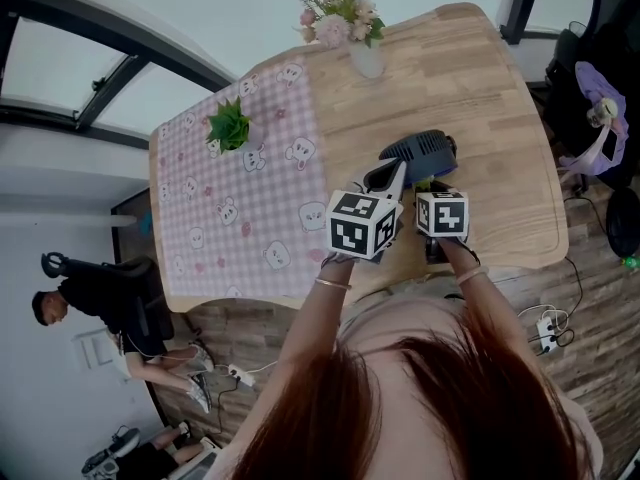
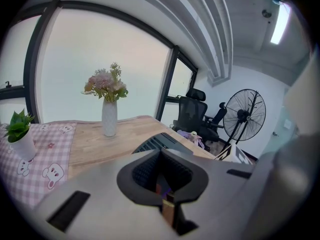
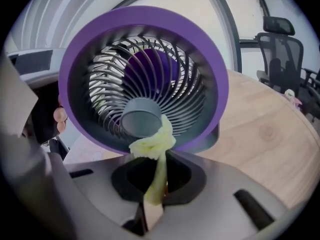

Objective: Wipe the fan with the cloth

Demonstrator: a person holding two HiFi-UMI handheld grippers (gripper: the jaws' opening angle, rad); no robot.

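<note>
A small desk fan [image 1: 420, 151] with a dark body and purple rim stands on the wooden table [image 1: 500, 118] just ahead of both grippers. Its grille [image 3: 145, 79] faces my right gripper [image 3: 159, 156]. That gripper is shut on a yellow-green cloth [image 3: 152, 144], whose bunched end presses against the lower edge of the grey hub [image 3: 141, 123]. My left gripper [image 2: 161, 156] reaches the fan's dark back [image 2: 152, 144] from the left. Its jaws look shut on a thin part of the fan. In the head view the left gripper [image 1: 392, 173] and right gripper [image 1: 435, 183] sit side by side.
A vase of flowers [image 1: 350, 28] stands at the table's far edge. A small potted plant [image 1: 228, 126] sits on the pink checked tablecloth [image 1: 240, 198] to the left. A person [image 1: 110, 298] sits on the floor at left. An office chair [image 2: 192, 115] and a standing fan [image 2: 245, 115] are beyond the table.
</note>
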